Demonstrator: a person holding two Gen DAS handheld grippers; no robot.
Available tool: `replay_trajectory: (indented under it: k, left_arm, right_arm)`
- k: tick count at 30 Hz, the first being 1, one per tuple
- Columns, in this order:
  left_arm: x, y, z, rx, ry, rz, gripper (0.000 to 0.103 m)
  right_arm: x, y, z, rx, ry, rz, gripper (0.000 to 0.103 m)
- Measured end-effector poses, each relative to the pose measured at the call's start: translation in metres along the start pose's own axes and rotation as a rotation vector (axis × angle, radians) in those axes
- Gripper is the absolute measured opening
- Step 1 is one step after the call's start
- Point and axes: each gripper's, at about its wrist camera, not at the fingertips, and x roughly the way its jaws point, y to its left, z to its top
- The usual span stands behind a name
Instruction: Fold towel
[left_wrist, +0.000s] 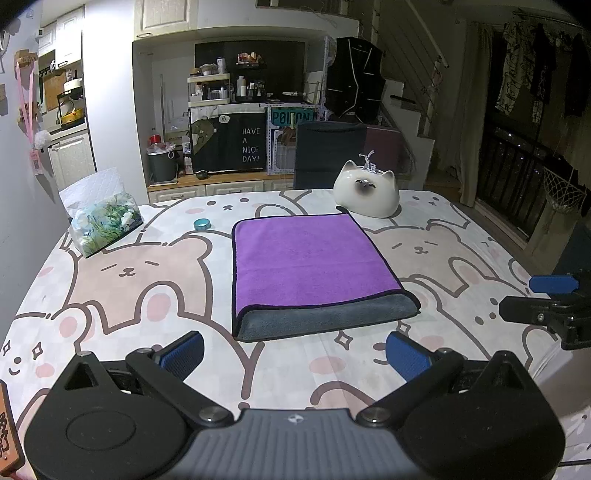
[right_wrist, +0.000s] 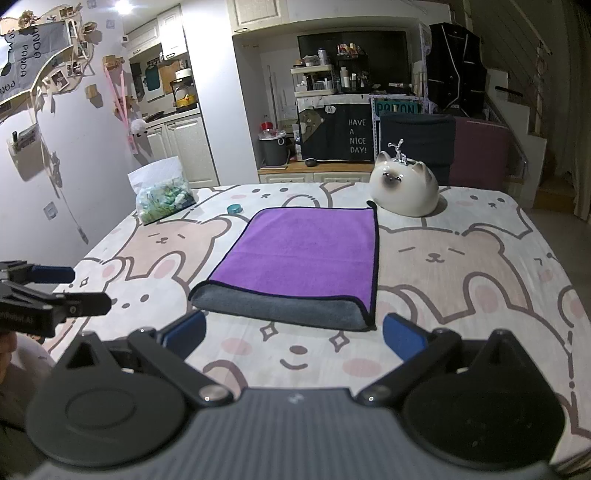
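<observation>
A purple towel (left_wrist: 310, 258) with a grey underside lies folded flat on the bear-print tablecloth (left_wrist: 147, 280); its near grey edge shows below the purple layer. It also shows in the right wrist view (right_wrist: 303, 251). My left gripper (left_wrist: 293, 354) is open and empty, just short of the towel's near edge. My right gripper (right_wrist: 293, 338) is open and empty, also just short of the near edge. The right gripper shows at the right edge of the left wrist view (left_wrist: 546, 299), and the left gripper at the left edge of the right wrist view (right_wrist: 70, 291).
A white cat-shaped ceramic piece (left_wrist: 366, 194) stands just behind the towel's far right corner. A plastic bag (left_wrist: 101, 218) sits at the far left, with a small teal ring (left_wrist: 202, 223) beside it. Chairs (left_wrist: 330, 155) stand behind the table.
</observation>
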Motion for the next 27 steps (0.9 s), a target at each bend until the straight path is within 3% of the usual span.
replay_trajectory:
  k: [27]
  left_arm:
    - [0.0,0.0001,0.0,0.0,0.0,0.0,0.103]
  right_arm:
    - [0.0011,0.0012,-0.0019,0.001,0.001,0.002,0.103]
